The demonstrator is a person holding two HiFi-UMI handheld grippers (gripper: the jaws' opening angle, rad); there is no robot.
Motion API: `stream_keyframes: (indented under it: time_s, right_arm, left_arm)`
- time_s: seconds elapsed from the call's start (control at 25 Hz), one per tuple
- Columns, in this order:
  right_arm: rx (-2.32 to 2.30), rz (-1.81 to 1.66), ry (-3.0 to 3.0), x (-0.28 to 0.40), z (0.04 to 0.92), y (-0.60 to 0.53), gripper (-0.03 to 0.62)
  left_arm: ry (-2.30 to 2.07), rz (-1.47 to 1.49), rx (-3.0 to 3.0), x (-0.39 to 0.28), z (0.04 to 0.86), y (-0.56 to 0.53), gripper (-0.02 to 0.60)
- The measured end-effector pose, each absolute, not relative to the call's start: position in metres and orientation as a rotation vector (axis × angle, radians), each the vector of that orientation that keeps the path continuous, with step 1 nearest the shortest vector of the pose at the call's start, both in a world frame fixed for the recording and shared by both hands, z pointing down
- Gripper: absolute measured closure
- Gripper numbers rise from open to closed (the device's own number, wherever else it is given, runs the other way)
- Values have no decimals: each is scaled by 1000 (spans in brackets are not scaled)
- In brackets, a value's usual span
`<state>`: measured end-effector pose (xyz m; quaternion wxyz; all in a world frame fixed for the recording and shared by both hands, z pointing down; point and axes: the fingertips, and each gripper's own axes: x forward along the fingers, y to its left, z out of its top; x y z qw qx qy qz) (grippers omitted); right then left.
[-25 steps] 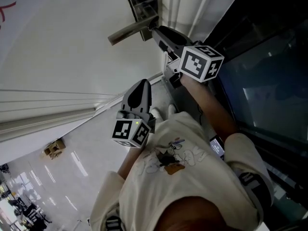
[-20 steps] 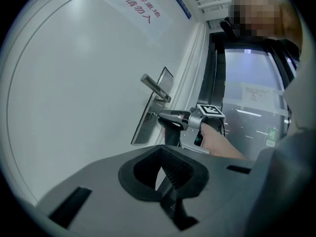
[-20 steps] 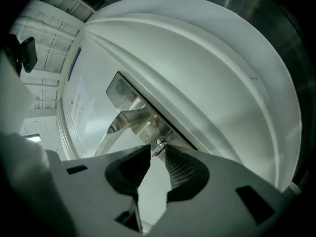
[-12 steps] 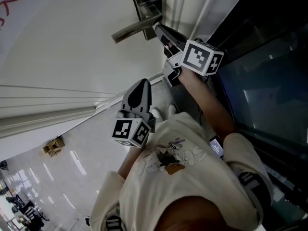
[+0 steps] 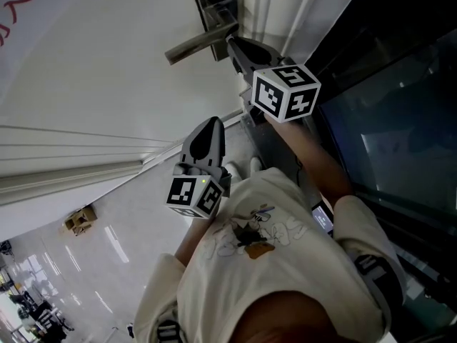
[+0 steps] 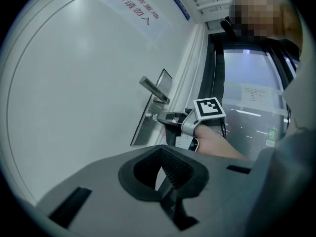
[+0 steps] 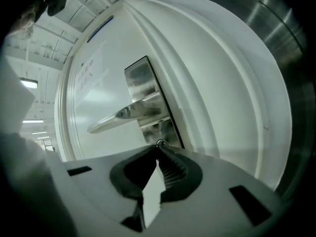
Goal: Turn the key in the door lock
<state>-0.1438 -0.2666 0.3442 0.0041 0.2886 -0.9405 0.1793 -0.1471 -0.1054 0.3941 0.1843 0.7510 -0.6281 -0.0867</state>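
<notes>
A big white door (image 5: 107,84) is filling most of the head view. Dark glass (image 5: 400,127) is standing beside it on the right. A person in a pale shirt (image 5: 271,263) is standing close to the door and is holding one gripper in each hand.

A shiny metal lock plate (image 7: 140,90) is sitting on the door near its edge. A long silver handle (image 7: 121,115) is sticking out of the plate and is pointing away from the door's edge.

The left gripper (image 5: 211,124) is hanging back from the door, lower down and well apart from the lock. Its jaws are sitting close together, with only a thin slit between them, and they are holding nothing.

The right gripper (image 5: 232,43) is reaching up to the lock plate, just under the handle. Its marker cube (image 5: 285,91) is sitting tilted. Its jaws are closing and are very narrow now. Their tips are pinching the key (image 7: 160,143).

The key is the smallest thing here. It is sticking out of the lock plate below the handle, right at the tips of the right gripper. Only a small round bit of it is showing, so its shape is hard to make out.
</notes>
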Motion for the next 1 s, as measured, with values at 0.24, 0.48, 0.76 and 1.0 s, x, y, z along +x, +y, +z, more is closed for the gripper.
stream_keyframes:
  time_s: [0.24, 0.48, 0.76, 1.0]
  right_arm:
    - [909, 443, -2957, -138, 340, -259, 553]
    - [953, 245, -2995, -116, 328, -226, 586]
    - [959, 192, -2970, -100, 348, -187, 588]
    - [963, 267, -2915, -90, 379, -170, 588]
  left_arm:
    - [-1767, -239, 2127, -144, 392, -106, 575]
    - [-1755, -234, 2143, -137, 389, -108, 575]
    - [-1755, -230, 2152, -133, 386, -112, 575]
    - [-1739, -218, 2159, -127, 388, -114, 575]
